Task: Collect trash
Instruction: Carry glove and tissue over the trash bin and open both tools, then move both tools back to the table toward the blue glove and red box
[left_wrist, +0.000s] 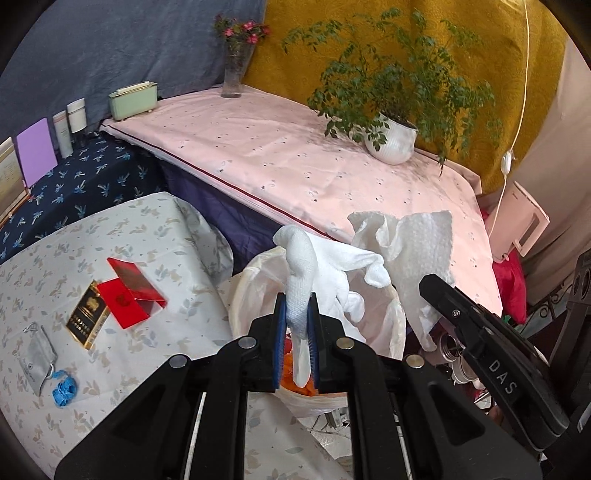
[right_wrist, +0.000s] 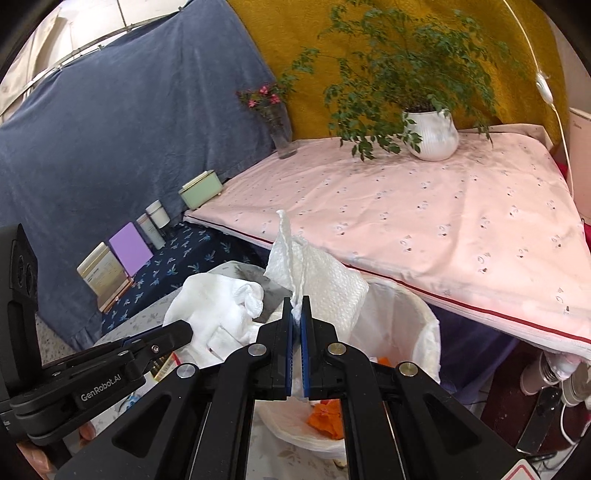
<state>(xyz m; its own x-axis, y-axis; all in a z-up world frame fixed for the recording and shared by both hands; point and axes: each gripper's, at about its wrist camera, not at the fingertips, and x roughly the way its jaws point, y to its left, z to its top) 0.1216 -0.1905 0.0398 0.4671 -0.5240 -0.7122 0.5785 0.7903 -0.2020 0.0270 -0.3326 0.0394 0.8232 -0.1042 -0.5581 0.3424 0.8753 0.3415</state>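
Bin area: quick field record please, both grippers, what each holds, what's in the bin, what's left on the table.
left gripper: shut on white glove, held above the bin
right gripper: shut on paper towel, held above the bin
bin: white liner, orange scraps inside
table: red packet, black and gold box, grey pouch, blue scrap
released yet: no, both pieces clamped
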